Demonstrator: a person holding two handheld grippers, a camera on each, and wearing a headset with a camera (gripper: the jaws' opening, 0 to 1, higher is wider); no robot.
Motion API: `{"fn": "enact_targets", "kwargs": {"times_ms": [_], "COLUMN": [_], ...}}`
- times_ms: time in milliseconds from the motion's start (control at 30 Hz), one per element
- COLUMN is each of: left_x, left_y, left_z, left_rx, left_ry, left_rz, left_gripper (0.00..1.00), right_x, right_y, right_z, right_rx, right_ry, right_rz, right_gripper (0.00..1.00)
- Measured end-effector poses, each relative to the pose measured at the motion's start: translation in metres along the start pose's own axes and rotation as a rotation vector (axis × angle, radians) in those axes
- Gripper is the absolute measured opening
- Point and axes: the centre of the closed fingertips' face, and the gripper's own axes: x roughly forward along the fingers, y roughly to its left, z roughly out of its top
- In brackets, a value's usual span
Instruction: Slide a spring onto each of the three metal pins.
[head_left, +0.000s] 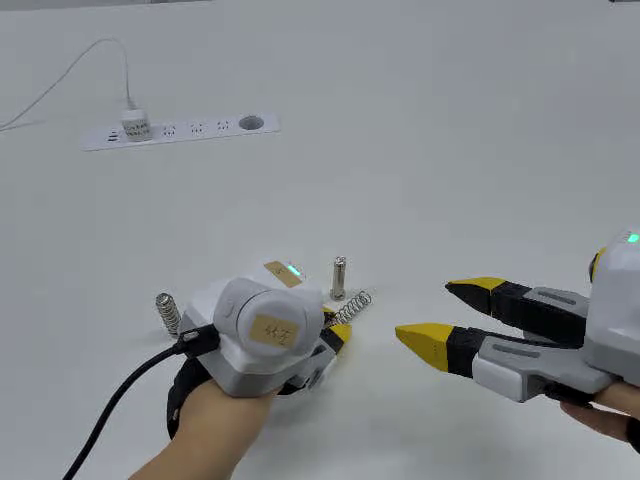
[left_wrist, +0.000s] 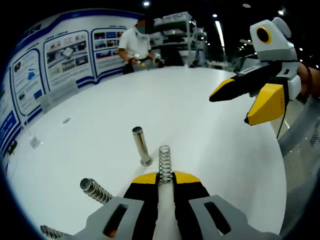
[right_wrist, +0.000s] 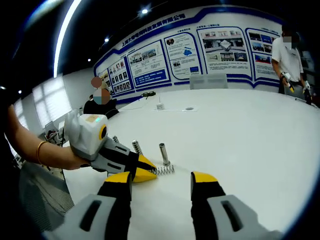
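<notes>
Jaws of the left gripper (left_wrist: 165, 178) pinch a spring (left_wrist: 165, 162) by its near end, low centre in the left gripper view. The coil pokes out ahead, just right of a bare upright pin (left_wrist: 141, 146). Lower left, a second pin (left_wrist: 95, 190) carries a coil. Right gripper (head_left: 424, 310) hangs with jaws spread wide, at the right of the head view. White table (head_left: 400, 150), power strip (head_left: 180, 130) upper left, poster wall (right_wrist: 200, 50) behind.

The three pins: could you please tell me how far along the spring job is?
Two pins seem done: one sprung pin and a second sprung pin near the left gripper view's edge. In hand: the left gripper is shut on a spring. Remaining: the bare pin beside it. The right gripper is open.
</notes>
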Motion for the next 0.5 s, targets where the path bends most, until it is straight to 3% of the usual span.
{"fn": "enact_targets", "kwargs": {"times_ms": [233, 500], "left_x": [-0.013, -0.032], "left_y": [-0.003, -0.003], "left_z": [0.012, 0.035], "left_rx": [-0.014, -0.066], "left_ry": [-0.044, -0.137], "left_rz": [-0.005, -0.014], "left_gripper": [0.09, 0.09], "right_x": [-0.001, 0.002], "right_y": [-0.001, 0.004], "right_z": [0.008, 0.022], "right_rx": [0.012, 0.046], "right_ry": [-0.014, -0.044], "right_rz": [-0.004, 0.016], "right_gripper": [0.49, 0.47]}}
